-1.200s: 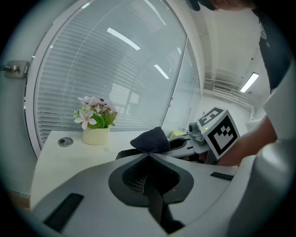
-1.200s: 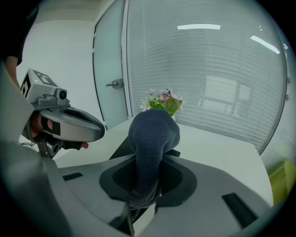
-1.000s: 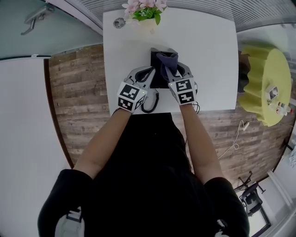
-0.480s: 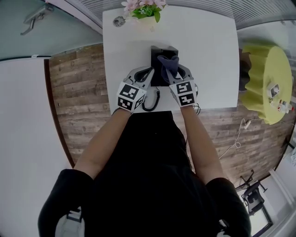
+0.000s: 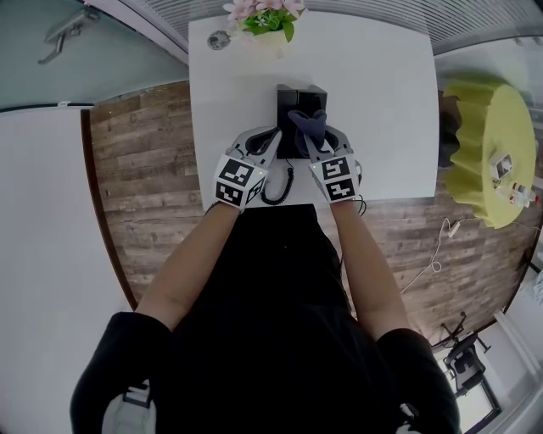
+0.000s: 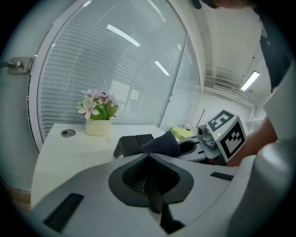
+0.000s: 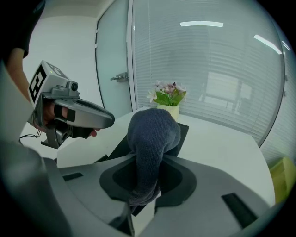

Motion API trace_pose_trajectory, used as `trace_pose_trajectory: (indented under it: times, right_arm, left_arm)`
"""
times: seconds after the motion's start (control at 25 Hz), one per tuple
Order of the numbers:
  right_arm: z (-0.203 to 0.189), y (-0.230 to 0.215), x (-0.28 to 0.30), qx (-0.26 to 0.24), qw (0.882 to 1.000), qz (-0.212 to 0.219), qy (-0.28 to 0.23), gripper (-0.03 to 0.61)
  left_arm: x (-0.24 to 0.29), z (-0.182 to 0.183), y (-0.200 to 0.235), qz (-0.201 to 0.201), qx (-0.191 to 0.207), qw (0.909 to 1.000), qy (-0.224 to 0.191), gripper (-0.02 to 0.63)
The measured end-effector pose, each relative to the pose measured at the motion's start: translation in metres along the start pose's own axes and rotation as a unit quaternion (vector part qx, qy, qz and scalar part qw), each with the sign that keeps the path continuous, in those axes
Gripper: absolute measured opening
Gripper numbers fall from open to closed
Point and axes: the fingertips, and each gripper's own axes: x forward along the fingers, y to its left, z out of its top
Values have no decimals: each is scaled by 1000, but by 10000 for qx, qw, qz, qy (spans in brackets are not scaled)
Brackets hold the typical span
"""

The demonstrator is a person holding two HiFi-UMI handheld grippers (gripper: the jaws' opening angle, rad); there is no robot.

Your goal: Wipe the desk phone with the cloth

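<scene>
The work surface is a white table [image 5: 382,102] in the upper centre of the head view; it stands on a wood-plank floor [image 5: 144,169], and a glass wall with blinds [image 6: 115,69] fills the background of both gripper views. A pot of flowers [image 5: 270,25] sits at the far edge of the table, at the top of the frame; a round yellow stand [image 5: 492,144] is at the right edge of the frame, well apart from the table.

The desk phone [image 5: 287,110] is a black unit in the middle of the table, between the two grippers and ahead of them; its coiled cord [image 5: 276,191] loops at the near table edge, just below the phone in the frame.

I read the right gripper [image 5: 318,146] as clamped on the cloth [image 5: 307,127]; in the right gripper view the dark blue knit fabric comes up out of the closed jaws and bulges forward over the phone body. In the head view the cloth covers the lower right part of the phone; I cannot tell whether it presses on the surface.

The left gripper [image 5: 271,137] sits just beside the phone's left side, lower in the frame; in the left gripper view its jaws are together at the tip with nothing between them, and the phone and cloth lie ahead of it, right of centre.
</scene>
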Motion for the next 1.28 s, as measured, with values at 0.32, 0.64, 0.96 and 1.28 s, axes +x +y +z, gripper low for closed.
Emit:
trace_pose_trajectory:
  times: [0.32, 0.64, 0.96, 1.28]
  right_arm:
    - [-19, 13, -5, 77, 9999, 72, 102, 100]
    - [-35, 25, -9, 90, 9996, 131, 227, 100]
    - [-46, 31, -12, 69, 9991, 228, 364, 100]
    - [-53, 39, -16, 143, 9961, 477, 724, 100]
  left_arm:
    - [-2, -12, -3, -12, -47, 10000, 70, 11]
    - [-5, -24, -5, -15, -83, 9998, 160, 11]
    - [-7, -33, -1, 29, -55, 9996, 267, 11]
    - [-13, -16, 9, 133, -18, 9998, 178, 11]
